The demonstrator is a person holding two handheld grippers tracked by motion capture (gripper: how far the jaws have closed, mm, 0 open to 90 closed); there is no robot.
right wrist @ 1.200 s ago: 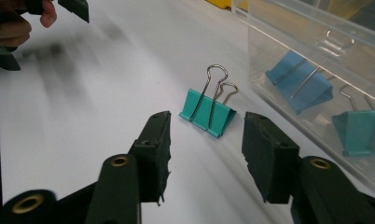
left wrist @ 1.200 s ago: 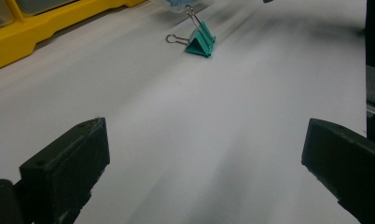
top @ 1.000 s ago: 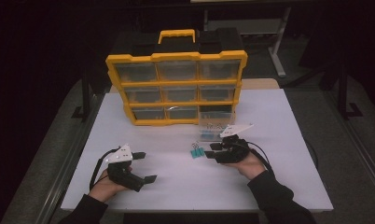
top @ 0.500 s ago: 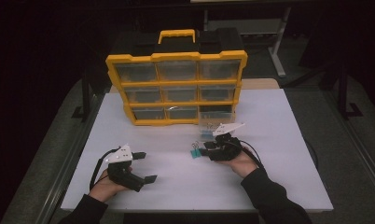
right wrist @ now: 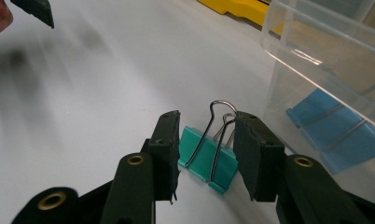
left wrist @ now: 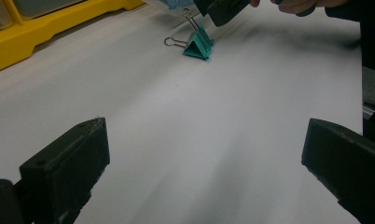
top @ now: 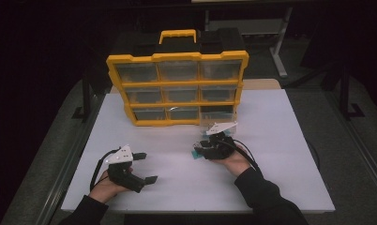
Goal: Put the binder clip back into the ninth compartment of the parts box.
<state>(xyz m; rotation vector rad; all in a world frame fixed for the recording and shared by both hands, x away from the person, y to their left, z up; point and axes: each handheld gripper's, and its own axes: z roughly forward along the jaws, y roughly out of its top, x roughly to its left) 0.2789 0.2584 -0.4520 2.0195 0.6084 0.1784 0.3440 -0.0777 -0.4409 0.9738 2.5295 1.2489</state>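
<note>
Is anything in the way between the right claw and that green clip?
Nothing visible is. The green clip already sits on the white table between the right claw's two jaws, beside the clear drawer.

In the right gripper view, the black right gripper (right wrist: pixel 206 154) hides the near lower corners of the teal metal binder clip (right wrist: pixel 205 158), so whether the pads press it cannot be told. The clear plastic drawer (right wrist: pixel 325 79) with blue clips (right wrist: pixel 337 135) runs off that view's right edge. In the high view the contents of the yellow organiser's (top: pixel 177 86) drawers are too dim to tell.
</note>
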